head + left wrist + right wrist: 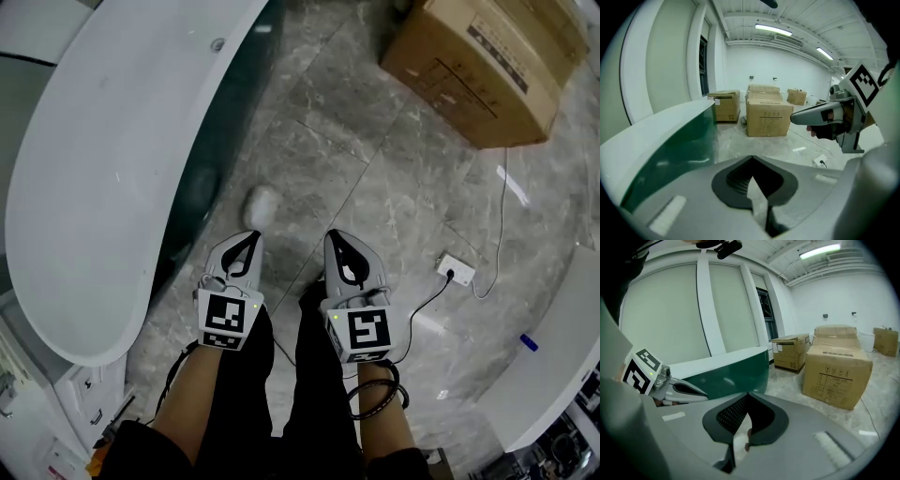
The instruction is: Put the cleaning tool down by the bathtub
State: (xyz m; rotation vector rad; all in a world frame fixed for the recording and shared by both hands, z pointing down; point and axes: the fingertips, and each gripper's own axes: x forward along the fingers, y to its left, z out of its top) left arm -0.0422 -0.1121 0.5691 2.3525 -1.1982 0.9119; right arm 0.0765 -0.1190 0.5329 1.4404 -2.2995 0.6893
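- Nearest, the left gripper (251, 240) and the right gripper (337, 242) are hanging side by side over the floor, ahead of the person's forearms (375, 412). Each gripper's own view is showing its jaws pressed together at the tips, with nothing clamped.
- Just ahead of the left gripper and apart from it, the cleaning tool (261, 204) is lying on the grey marble floor (375, 187), close beside the bathtub's dark green side. It is showing as a small, pale, whitish lump, too blurred to tell its form.
- The bathtub (112, 141) is curving along the left, with a white rim above the green wall.
- Only the head view is showing the tool; neither gripper view is catching it.
- The left gripper view is catching the right gripper at its right edge, and the right gripper view is catching the left gripper at its left.
- Farther out, a white socket block (455, 270) with its cable (502, 216) is lying on the floor, before a cardboard box (487, 66).
- The gripper views are adding more boxes (790, 351) behind it and the ceiling lights (773, 29).
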